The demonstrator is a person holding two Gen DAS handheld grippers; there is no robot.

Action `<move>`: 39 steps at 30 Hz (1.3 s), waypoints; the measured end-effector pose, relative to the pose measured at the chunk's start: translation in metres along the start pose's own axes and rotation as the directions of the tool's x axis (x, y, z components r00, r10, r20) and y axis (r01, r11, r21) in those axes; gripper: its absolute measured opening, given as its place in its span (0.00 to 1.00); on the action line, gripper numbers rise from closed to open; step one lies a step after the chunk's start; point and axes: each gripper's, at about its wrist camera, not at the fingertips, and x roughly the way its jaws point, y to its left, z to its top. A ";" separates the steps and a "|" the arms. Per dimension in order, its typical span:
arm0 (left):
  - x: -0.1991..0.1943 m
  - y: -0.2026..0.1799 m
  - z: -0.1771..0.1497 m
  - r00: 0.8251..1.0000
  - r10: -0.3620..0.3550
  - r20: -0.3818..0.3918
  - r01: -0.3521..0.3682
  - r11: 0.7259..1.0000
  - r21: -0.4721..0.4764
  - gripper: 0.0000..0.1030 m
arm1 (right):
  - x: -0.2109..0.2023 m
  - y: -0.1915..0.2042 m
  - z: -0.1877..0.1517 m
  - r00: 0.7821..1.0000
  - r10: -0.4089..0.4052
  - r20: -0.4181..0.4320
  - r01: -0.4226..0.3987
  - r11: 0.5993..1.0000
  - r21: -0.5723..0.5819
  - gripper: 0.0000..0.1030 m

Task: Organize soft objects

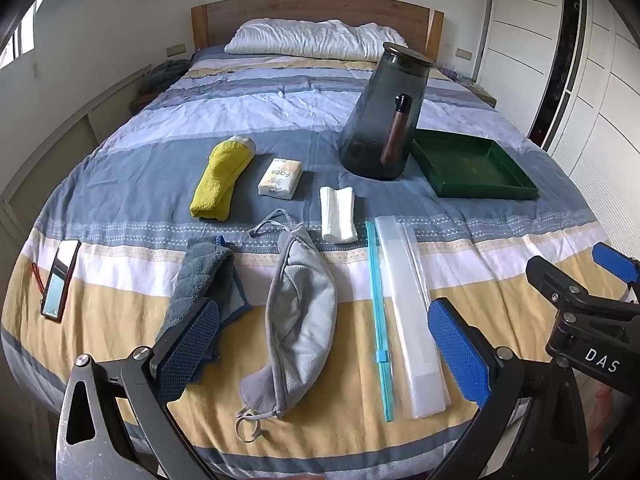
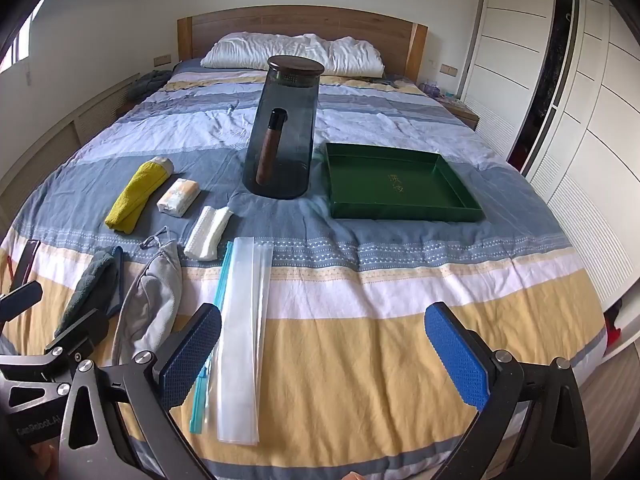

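Two grippers we hold spread-jawed, empty, above the striped bed [image 1: 120, 312]. Left of the smoky glass jar [image 1: 380, 120] lie a rolled yellow towel [image 1: 220, 178], tissue pack [image 1: 280, 179], grey fabric pouch [image 1: 300, 320], folded clear zip bag [image 1: 408, 312]; right, a green tray [image 1: 472, 168].

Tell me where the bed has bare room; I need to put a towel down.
Free: the quilt right of the zip bag, in front of the green tray. Also behind the jug, toward the pillow. Crowded: the near left, with cloths, mask and phone.
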 end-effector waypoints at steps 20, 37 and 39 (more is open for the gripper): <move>0.000 0.003 -0.002 1.000 0.014 -0.008 -0.014 1.000 0.007 0.99 | 0.001 0.000 -0.001 1.000 0.003 0.000 -0.003 1.000 0.002 1.00; 0.001 0.003 -0.003 1.000 0.007 -0.011 -0.007 1.000 0.008 0.99 | 0.001 0.000 -0.001 1.000 0.003 -0.001 -0.003 1.000 0.004 1.00; 0.002 0.002 -0.003 1.000 0.005 -0.012 -0.005 1.000 0.009 0.99 | 0.001 0.000 -0.001 1.000 0.002 -0.001 -0.002 1.000 0.004 1.00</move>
